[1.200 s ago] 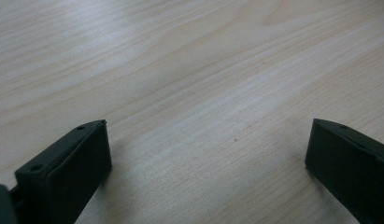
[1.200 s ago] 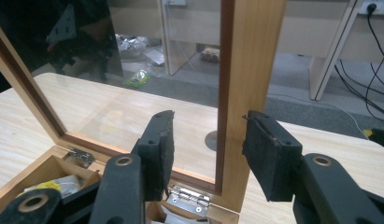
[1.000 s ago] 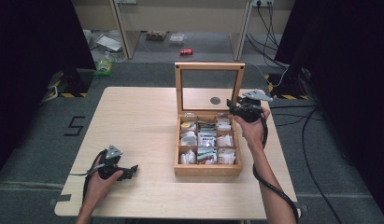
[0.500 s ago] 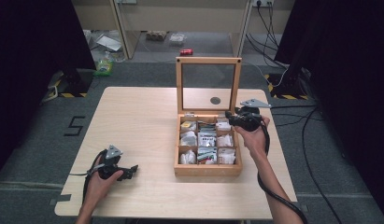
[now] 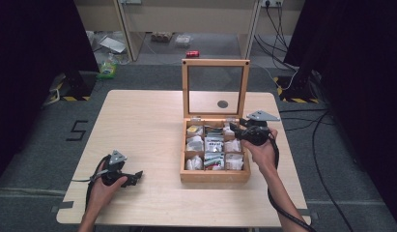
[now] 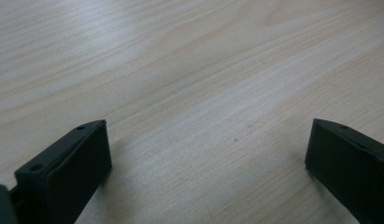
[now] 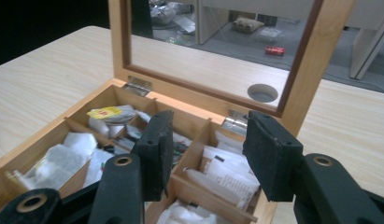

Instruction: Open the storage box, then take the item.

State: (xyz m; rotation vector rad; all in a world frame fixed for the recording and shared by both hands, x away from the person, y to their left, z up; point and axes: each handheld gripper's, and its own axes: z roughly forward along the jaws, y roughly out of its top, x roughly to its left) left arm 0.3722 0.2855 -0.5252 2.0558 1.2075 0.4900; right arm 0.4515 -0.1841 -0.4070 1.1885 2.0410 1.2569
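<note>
Right gripper [image 5: 238,129] jaws parted about halfway, nothing between them, poised just above the far right compartments of the wooden box [image 5: 214,174]. Straight below and slightly ahead of those jaws in the right gripper view: white paper packets [image 7: 227,175] lying in the right-hand column, long sides running roughly toward the hinged back wall. To their left past a thin divider, a packet with a yellow label [image 7: 107,112] in the far compartment, and more crumpled white packets nearer. Directly beyond the jaws, the glass lid [image 5: 215,87] standing upright on its hinges, close enough to crowd any forward reach. Probable next move: a short drop onto a packet, with the dividers leaving little room either side of the jaws. Left gripper [image 5: 134,178] well apart from the box, resting low near the front left of the table [image 5: 138,121], jaws spread wide over bare wood, so far less well placed than the right for anything inside the box.
</note>
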